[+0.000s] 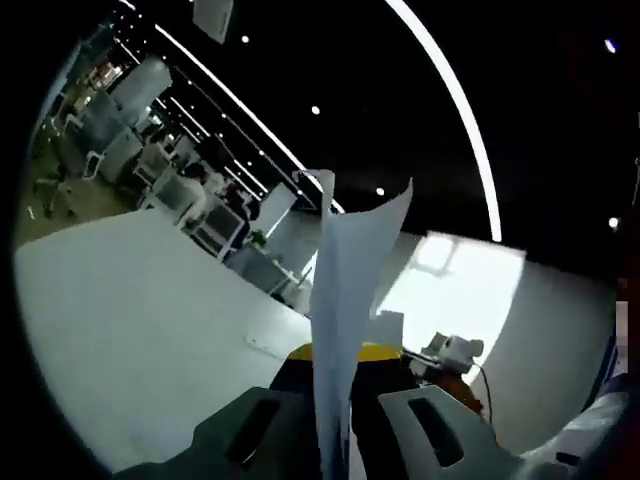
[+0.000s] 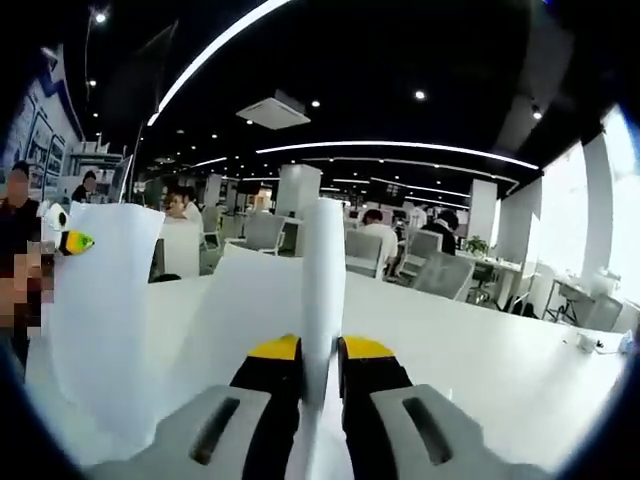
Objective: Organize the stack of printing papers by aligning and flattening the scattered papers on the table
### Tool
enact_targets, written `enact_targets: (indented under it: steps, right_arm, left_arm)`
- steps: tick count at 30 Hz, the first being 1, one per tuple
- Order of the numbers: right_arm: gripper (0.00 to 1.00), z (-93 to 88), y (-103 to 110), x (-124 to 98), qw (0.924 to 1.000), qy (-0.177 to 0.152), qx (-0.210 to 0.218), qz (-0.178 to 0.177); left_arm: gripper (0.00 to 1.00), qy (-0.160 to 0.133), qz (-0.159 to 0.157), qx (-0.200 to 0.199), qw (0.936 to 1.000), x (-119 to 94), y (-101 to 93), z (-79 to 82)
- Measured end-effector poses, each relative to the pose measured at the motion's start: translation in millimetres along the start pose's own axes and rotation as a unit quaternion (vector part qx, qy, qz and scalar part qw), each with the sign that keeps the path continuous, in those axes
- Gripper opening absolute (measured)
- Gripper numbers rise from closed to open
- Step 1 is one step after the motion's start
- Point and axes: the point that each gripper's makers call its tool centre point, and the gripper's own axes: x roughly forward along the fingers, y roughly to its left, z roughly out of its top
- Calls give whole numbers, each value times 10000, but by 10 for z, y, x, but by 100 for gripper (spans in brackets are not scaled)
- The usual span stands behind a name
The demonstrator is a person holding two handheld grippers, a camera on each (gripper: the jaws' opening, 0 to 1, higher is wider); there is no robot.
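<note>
While pinching upright papers, both tools above white table (chairs beyond).

grey gripper, black yellow-tipped jaws

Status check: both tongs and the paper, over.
Left tongs shut on paper, sheets standing edge-on above the white table. Right tongs shut on paper too. Other tongs visible far side. Nothing in the way.

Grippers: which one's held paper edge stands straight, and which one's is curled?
The right gripper holds the paper straight and upright between its fingers. The left gripper holds a sheet whose top edge curls and flares.
</note>
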Motion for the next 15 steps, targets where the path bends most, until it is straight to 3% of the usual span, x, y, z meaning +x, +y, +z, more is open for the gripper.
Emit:
enact_targets:
  steps: [5,7,9,11,15]
  right_arm:
    - [10,112,118,-28,9998,-127,-8,181]
    - [10,138,148,-37,9996,-157,13,223]
    - [10,164,195,-41,9994,-185,60,285]
    - [10,189,260,-38,9989,-226,81,407]
    - [8,193,325,-8,9981,-259,122,552]
  left_arm:
    - [6,-166,19,-547,9984,1,-50,30]
    - [6,-262,-87,-1050,9941,-2,-110,36]
    - [6,-255,-50,-1086,9938,2,-111,11]
    - [6,-276,-64,-1433,9893,13,-138,-22]
    - [6,-206,56,-1378,9902,45,-124,-107]
